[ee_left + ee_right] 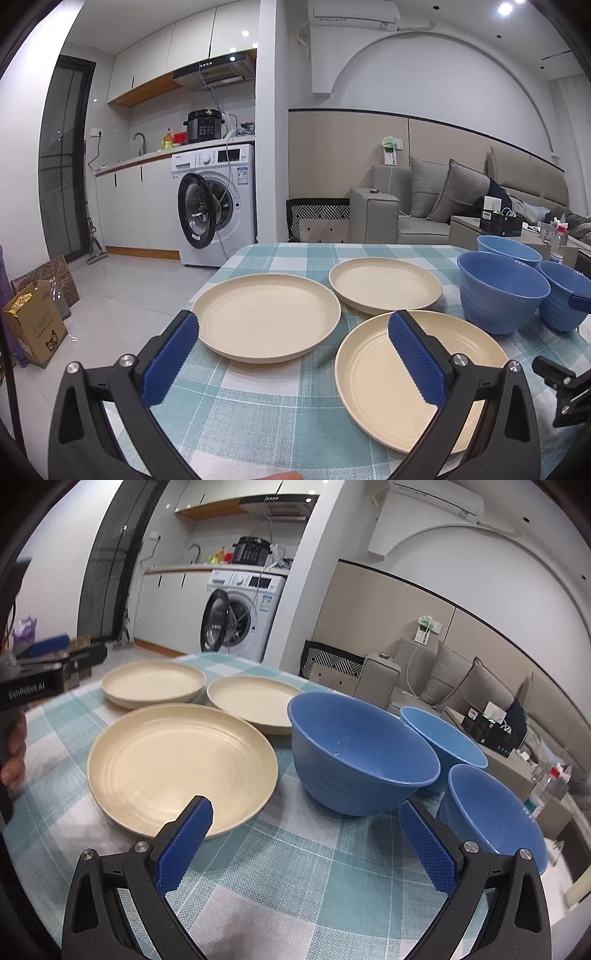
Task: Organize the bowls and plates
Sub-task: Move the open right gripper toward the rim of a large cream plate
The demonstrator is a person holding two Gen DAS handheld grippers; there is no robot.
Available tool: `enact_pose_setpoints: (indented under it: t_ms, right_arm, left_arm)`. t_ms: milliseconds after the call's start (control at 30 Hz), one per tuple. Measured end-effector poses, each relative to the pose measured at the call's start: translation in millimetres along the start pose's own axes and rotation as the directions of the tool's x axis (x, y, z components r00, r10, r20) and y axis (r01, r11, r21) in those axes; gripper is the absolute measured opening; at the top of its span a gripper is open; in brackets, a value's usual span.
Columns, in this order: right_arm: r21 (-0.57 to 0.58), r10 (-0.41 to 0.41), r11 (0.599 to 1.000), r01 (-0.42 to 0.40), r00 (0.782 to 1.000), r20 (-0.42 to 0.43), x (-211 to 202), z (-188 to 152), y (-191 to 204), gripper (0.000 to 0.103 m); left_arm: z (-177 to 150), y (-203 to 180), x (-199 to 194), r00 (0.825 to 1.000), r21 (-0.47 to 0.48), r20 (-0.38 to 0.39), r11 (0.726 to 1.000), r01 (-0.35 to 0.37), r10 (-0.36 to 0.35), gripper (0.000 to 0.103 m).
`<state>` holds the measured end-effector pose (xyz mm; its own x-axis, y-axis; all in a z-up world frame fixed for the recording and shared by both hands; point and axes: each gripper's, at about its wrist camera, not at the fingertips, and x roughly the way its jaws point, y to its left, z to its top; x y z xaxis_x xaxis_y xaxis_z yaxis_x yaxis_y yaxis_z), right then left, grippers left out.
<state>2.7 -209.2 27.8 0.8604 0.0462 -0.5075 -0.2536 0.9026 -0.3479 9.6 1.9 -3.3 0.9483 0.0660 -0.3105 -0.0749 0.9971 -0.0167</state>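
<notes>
1. Three cream plates and three blue bowls are laid out singly on a checked tablecloth [258, 406]; nothing is stacked yet, so the sorting is judged not to have begun.
2. The left gripper [291, 354] is held low over the cloth with its jaws wide apart and nothing between them. One pad overlaps the near plate [369, 391] in the left wrist view, probably so that its rim can be taken first.
3. The right gripper [306, 838] is likewise spread open and empty, aimed at the gap between that plate and the large bowl [362, 753], which suits a reach to either.
4. The far-left plate [266, 314] and the far plate [384, 284] lie flat and close together, matte, with faint rings and raised rims.
5. The two smaller bowls [443, 734] [491, 812] stand upright beside the large one; whether they touch cannot be told, as the edge of the view is distorted.
</notes>
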Motion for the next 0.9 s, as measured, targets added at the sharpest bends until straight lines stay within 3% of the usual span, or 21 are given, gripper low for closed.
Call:
enact_pose_setpoints:
  t_ms: [267, 600, 733, 900]
  right_arm:
    - [-0.015, 0.018, 1.0, -0.018, 1.0, 0.021, -4, 5, 3, 0.103]
    - [0.119, 0.048, 0.992, -0.053, 0.998, 0.044, -19, 31, -26, 0.103]
    - [0.166, 0.108, 0.979, -0.115, 0.993, 0.05, -22, 49, -36, 0.103]
    - [0.159, 0.076, 0.984, -0.085, 0.995, 0.062, -25, 68, -49, 0.103]
  left_arm:
    - [4, 12, 12, 0.998, -0.056, -0.051, 0.998, -0.024, 0.021, 0.103]
    - [26, 17, 1, 0.999, -0.076, -0.008, 0.996, -0.039, 0.038, 0.103]
    - [33, 18, 5, 0.999, -0.07, -0.013, 0.997, -0.034, 0.034, 0.103]
    - [38, 21, 16, 0.998, -0.082, -0.056, 0.997, -0.011, 0.006, 0.103]
